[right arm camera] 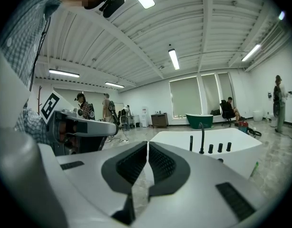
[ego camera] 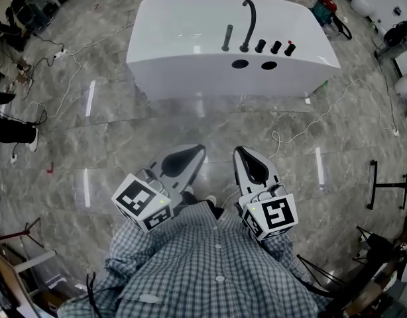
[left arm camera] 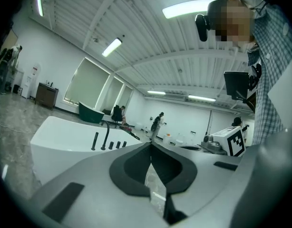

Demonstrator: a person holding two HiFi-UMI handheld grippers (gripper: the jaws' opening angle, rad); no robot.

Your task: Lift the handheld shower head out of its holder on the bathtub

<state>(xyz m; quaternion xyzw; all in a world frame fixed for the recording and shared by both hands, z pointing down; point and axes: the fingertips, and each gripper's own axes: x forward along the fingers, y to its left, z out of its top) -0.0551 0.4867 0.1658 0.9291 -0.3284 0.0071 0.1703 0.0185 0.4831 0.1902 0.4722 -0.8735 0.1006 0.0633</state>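
Teal tub (right arm camera: 201,119) past the white bathtub (right arm camera: 176,137), in gripper views only.

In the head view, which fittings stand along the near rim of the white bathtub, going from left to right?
handheld shower head → curved spout → first knob → second knob → third knob
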